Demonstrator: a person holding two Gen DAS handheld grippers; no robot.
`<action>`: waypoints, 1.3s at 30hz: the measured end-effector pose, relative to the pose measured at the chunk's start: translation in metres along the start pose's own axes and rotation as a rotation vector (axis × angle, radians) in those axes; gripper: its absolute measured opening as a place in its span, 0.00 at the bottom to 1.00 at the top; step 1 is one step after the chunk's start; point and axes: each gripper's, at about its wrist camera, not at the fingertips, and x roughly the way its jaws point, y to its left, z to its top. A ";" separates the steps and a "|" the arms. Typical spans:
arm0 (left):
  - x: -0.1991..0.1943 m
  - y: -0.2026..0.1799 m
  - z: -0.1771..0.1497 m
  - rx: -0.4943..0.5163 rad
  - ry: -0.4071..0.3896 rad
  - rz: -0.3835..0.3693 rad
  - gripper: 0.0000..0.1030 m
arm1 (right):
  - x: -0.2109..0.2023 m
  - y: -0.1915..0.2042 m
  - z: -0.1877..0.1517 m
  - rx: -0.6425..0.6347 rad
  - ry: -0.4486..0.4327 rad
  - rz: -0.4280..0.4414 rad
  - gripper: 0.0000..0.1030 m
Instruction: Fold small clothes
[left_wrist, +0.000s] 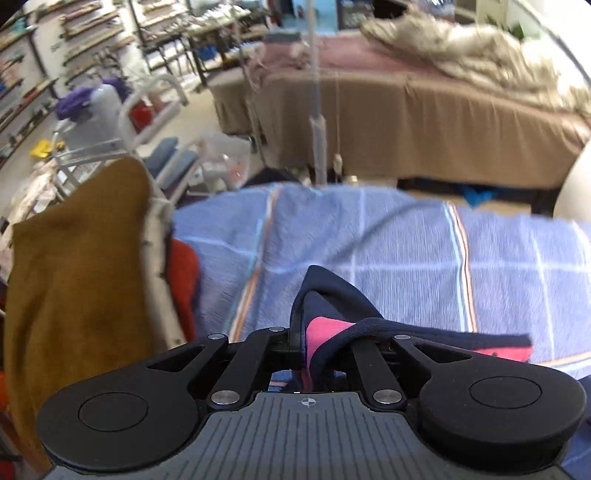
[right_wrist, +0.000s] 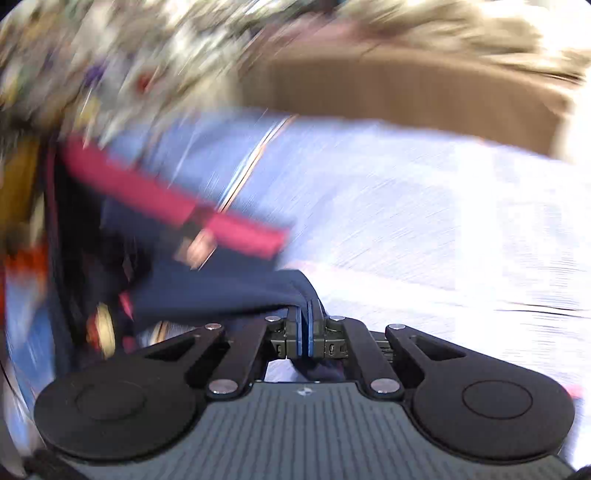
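Observation:
A small navy garment with pink trim (left_wrist: 332, 317) is held up over a blue checked cloth (left_wrist: 406, 251) that covers the work surface. My left gripper (left_wrist: 314, 343) is shut on one edge of it; the fabric bunches around the fingers and hides them. In the right wrist view the same navy garment (right_wrist: 221, 291) stretches to the left with a pink band (right_wrist: 236, 229) across it. My right gripper (right_wrist: 306, 325) is shut on its corner, blue pads pressed together. The right view is heavily blurred.
A mustard-brown garment (left_wrist: 74, 280) hangs at the left, with a red cloth (left_wrist: 183, 277) beside it. A bed with a brown cover (left_wrist: 424, 122) and rumpled duvet stands behind. A white metal rack (left_wrist: 147, 110) and cluttered shelves are at the far left.

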 end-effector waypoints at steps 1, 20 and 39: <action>-0.004 0.004 0.000 -0.021 -0.009 -0.001 0.50 | -0.027 -0.025 0.007 0.058 -0.047 -0.043 0.04; 0.035 -0.037 -0.106 -0.075 0.278 0.094 1.00 | -0.107 -0.083 -0.094 0.330 0.002 -0.377 0.70; 0.017 -0.183 -0.204 0.272 0.558 -0.328 0.59 | 0.074 0.047 -0.127 0.369 0.355 0.125 0.64</action>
